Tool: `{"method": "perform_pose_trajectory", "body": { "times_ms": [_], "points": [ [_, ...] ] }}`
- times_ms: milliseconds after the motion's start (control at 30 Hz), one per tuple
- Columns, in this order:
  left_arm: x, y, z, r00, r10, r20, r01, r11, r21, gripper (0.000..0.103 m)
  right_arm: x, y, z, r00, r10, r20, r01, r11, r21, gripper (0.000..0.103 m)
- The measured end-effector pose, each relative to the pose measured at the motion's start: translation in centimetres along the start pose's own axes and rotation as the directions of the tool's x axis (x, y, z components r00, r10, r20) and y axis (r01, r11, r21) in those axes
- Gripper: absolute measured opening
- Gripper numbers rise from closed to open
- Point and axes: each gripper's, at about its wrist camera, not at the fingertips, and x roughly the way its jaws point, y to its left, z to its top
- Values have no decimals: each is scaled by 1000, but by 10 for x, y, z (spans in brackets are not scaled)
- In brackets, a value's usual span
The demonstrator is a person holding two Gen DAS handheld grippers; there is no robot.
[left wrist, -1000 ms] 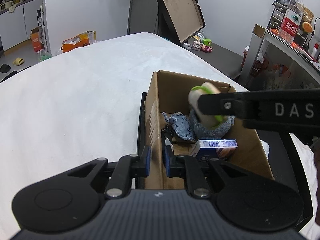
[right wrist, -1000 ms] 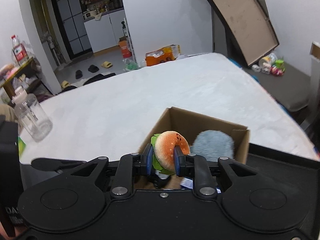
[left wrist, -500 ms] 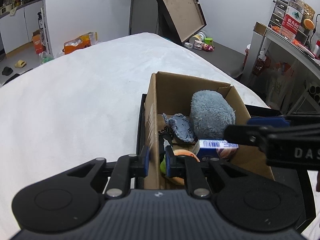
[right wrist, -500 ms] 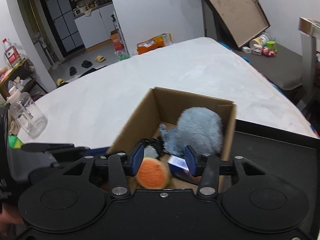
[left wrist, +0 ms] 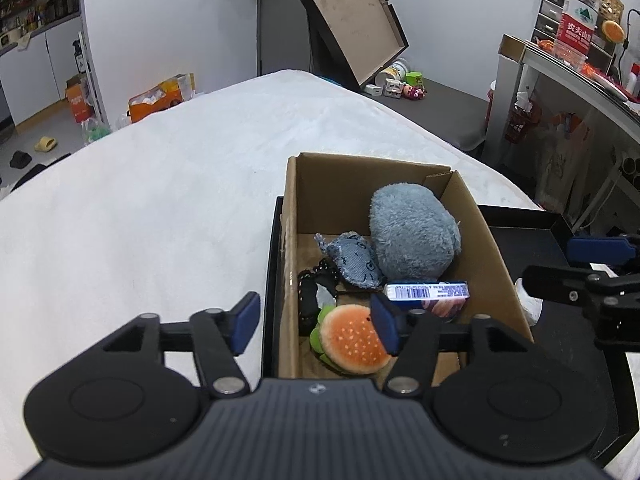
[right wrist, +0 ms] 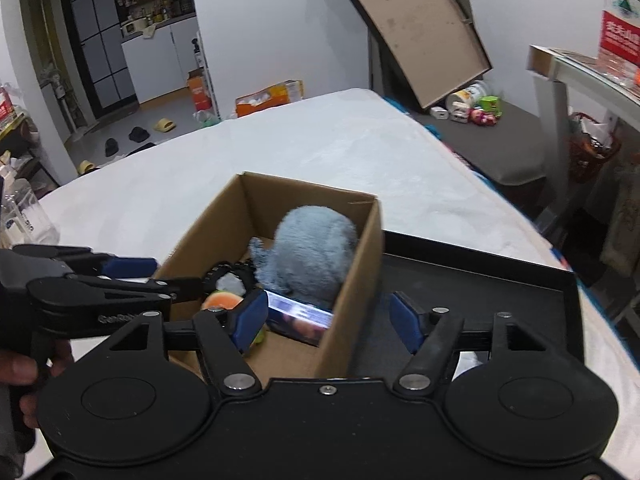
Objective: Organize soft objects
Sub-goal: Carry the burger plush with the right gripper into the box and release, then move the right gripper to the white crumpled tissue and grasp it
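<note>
An orange burger plush (left wrist: 352,340) lies loose in the near end of the cardboard box (left wrist: 476,216), and its top also shows in the right wrist view (right wrist: 222,301). A fluffy grey plush (left wrist: 414,236) and a small denim plush (left wrist: 352,256) fill the far end, with a blue-and-white packet (left wrist: 426,292) beside them. My left gripper (left wrist: 316,326) is opening astride the box's left wall, its pads off the cardboard. My right gripper (right wrist: 329,322) is opening astride the right wall (right wrist: 360,264), with nothing gripped.
The box stands in a black tray (left wrist: 532,240) on a white bed (left wrist: 160,208). A desk with a water bottle (left wrist: 576,16) rises at the right, and a brown board (left wrist: 352,12) leans behind. A hand (right wrist: 16,368) holds the left gripper's handle.
The right gripper let go of the burger plush, which fell into the box, then drew back towards the right wall. The left gripper opened off the box's left wall.
</note>
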Motion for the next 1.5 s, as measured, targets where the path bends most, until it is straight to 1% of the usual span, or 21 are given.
{"method": "perform_pose_trajectory", "body": {
  "times_ms": [100,267,433,600,767,1000,1133,1467,1500],
  "points": [
    [-1,-5,1,1000,12,3,-12,1000,12,67,-1,-11,-4,1000,-29,3,29,1000,8,71],
    [1,-13,2,1000,14,-4,-14,999,35,68,1,-30,-12,997,-73,-4,73,997,35,75],
    [6,-21,3,1000,27,-9,-26,998,59,69,5,-46,-27,994,-104,-29,106,993,48,77],
    [12,-26,4,999,41,-14,-40,997,63,69,16,-62,-42,990,-120,-69,124,990,63,78],
    [17,-30,5,998,59,-17,-57,996,68,70,30,-72,-53,988,-116,-106,124,990,73,78],
    [27,-37,7,995,98,-31,-95,991,96,75,51,-80,-57,986,-115,-119,124,990,64,78],
    [31,-41,7,993,112,-37,-108,989,104,76,60,-84,-58,985,-117,-123,125,991,55,78],
    [38,-47,11,988,143,-56,-136,985,111,77,80,-84,-53,984,-112,-141,111,994,-14,78],
    [38,-47,10,988,145,-56,-138,984,113,77,81,-85,-53,984,-109,-139,108,994,-18,76]
  ]
}}
